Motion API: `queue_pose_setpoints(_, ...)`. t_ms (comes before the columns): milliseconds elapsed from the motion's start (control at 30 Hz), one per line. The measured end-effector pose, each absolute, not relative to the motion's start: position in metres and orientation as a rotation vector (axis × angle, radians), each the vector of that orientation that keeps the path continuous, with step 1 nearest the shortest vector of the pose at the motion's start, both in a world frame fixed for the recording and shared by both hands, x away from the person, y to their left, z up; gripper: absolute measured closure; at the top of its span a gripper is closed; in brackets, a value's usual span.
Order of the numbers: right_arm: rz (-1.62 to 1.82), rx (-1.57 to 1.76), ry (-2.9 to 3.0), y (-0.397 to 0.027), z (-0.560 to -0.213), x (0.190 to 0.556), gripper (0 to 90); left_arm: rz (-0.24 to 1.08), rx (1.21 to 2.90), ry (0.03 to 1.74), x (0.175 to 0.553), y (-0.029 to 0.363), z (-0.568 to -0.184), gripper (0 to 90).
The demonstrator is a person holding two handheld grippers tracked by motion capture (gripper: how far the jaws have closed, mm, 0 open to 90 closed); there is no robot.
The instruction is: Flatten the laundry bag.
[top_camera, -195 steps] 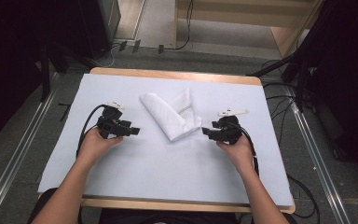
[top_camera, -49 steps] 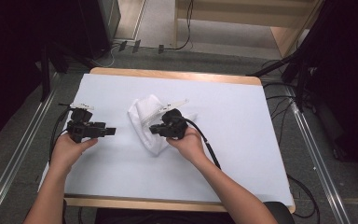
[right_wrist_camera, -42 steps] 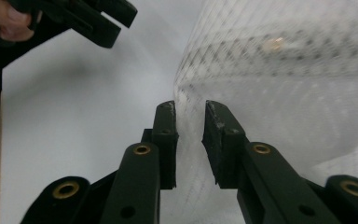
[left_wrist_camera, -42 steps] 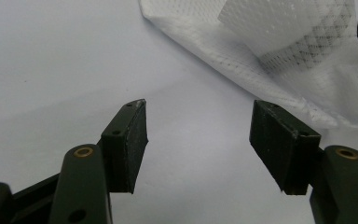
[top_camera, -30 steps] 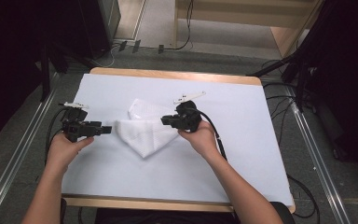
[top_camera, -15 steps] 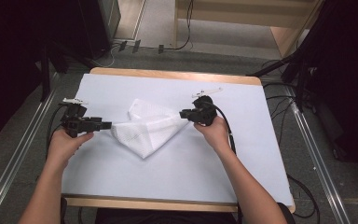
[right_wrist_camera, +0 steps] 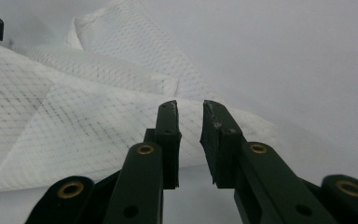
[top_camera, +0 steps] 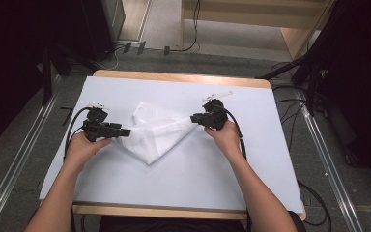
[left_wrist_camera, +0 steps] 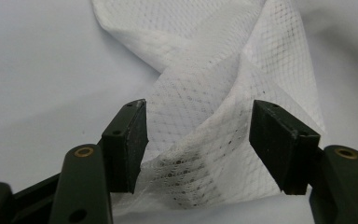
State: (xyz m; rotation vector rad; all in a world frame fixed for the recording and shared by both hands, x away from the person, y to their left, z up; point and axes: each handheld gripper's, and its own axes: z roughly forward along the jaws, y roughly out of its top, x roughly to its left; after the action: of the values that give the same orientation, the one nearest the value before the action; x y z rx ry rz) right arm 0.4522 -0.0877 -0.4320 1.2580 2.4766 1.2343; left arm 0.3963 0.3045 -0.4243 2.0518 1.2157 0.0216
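Note:
A white mesh-patterned cloth (top_camera: 154, 135) lies stretched sideways on the table, a folded point hanging toward me. My left gripper (top_camera: 123, 131) is at its left end. In the left gripper view the jaws (left_wrist_camera: 198, 106) stand wide open, with a raised fold of the cloth (left_wrist_camera: 205, 93) between the pads and unpinched. My right gripper (top_camera: 193, 118) is at the cloth's right corner. Its jaws (right_wrist_camera: 189, 106) have just been opening and stand a narrow gap apart. The cloth (right_wrist_camera: 74, 116) lies under and beyond the tips, and nothing is pinched between them.
A pale sheet (top_camera: 198, 193) covers the wooden table, whose far edge (top_camera: 174, 76) shows bare wood. Cables (top_camera: 72, 125) trail from both grippers across the sheet. Metal rails (top_camera: 24, 159) run along the floor on either side.
My right gripper moved right, drawing the bunched cloth out wide, and its jaws parted. My left gripper slid right onto the cloth's left end.

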Motion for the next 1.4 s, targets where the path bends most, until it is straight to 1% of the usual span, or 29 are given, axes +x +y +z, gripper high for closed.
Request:
queue_pose_setpoints(33, 1.234, 1.253, 2.479, -0.088, -0.432, 0.452, 77.9, 0.016, 2.051, 1.218, 0.397, 0.304, -0.426, 39.1)
queue_pose_setpoints(100, 1.235, 1.254, 2.480, -0.088, -0.432, 0.452, 77.9, -0.025, 2.075, 1.221, 0.399, 0.304, -0.430, 48.6)
queue_pose_setpoints(133, 1.236, 1.257, 2.477, -0.089, -0.432, 0.452, 77.9, -0.025, 2.075, 1.221, 0.399, 0.304, -0.430, 54.3)
queue_pose_setpoints(167, 1.237, 1.258, 2.476, -0.089, -0.432, 0.452, 77.9, -0.040, 2.081, 1.216, 0.399, 0.303, -0.431, 57.3)
queue_pose_setpoints(200, 1.237, 1.258, 2.476, -0.089, -0.432, 0.452, 77.9, -0.043, 2.093, 1.214, 0.399, 0.303, -0.432, 57.3)
queue_pose_setpoints(267, 1.236, 1.268, 2.473, -0.090, -0.432, 0.451, 77.9, -0.053, 2.107, 1.214, 0.398, 0.301, -0.433, 69.1)
queue_pose_setpoints(300, 1.236, 1.268, 2.473, -0.090, -0.432, 0.451, 77.9, -0.059, 2.107, 1.221, 0.398, 0.301, -0.433, 69.1)
queue_pose_setpoints(333, 1.233, 1.267, 2.472, -0.091, -0.433, 0.452, 77.9, -0.075, 2.117, 1.221, 0.399, 0.300, -0.434, 75.0)
queue_pose_setpoints(367, 1.233, 1.267, 2.472, -0.091, -0.433, 0.452, 77.9, -0.072, 2.122, 1.226, 0.399, 0.299, -0.434, 75.0)
queue_pose_setpoints(400, 1.231, 1.271, 2.474, -0.091, -0.434, 0.452, 77.8, -0.077, 2.122, 1.227, 0.399, 0.298, -0.434, 81.4)
queue_pose_setpoints(533, 1.229, 1.273, 2.473, -0.091, -0.434, 0.452, 77.8, -0.100, 2.102, 1.222, 0.399, 0.297, -0.429, 84.1)
queue_pose_setpoints(633, 1.229, 1.266, 2.470, -0.092, -0.434, 0.453, 77.9, -0.084, 2.041, 1.192, 0.395, 0.296, -0.416, 84.4)
queue_pose_setpoints(733, 1.223, 1.276, 2.463, -0.094, -0.433, 0.452, 77.8, -0.056, 2.029, 1.161, 0.391, 0.293, -0.406, 84.3)
queue_pose_setpoints(767, 1.221, 1.276, 2.457, -0.094, -0.432, 0.452, 77.9, -0.023, 2.027, 1.129, 0.386, 0.286, -0.396, 84.3)
queue_pose_setpoints(967, 1.221, 1.282, 2.450, -0.101, -0.430, 0.449, 77.8, 0.024, 2.031, 1.053, 0.378, 0.262, -0.376, 84.3)
queue_pose_setpoints(1067, 1.224, 1.285, 2.447, -0.106, -0.426, 0.443, 77.7, -0.004, 2.022, 1.006, 0.377, 0.243, -0.368, 84.2)
queue_pose_setpoints(1100, 1.225, 1.276, 2.444, -0.108, -0.425, 0.441, 77.7, -0.004, 2.022, 1.006, 0.377, 0.243, -0.368, 84.2)
queue_pose_setpoints(1133, 1.229, 1.276, 2.442, -0.110, -0.423, 0.438, 77.3, -0.009, 2.034, 0.988, 0.377, 0.232, -0.365, 84.2)
queue_pose_setpoints(1233, 1.237, 1.270, 2.436, -0.116, -0.420, 0.433, 77.0, -0.024, 2.031, 0.972, 0.379, 0.222, -0.362, 84.1)
queue_pose_setpoints(1400, 1.209, 1.272, 2.436, -0.135, -0.420, 0.416, 76.9, -0.045, 2.049, 0.915, 0.379, 0.195, -0.356, 84.1)
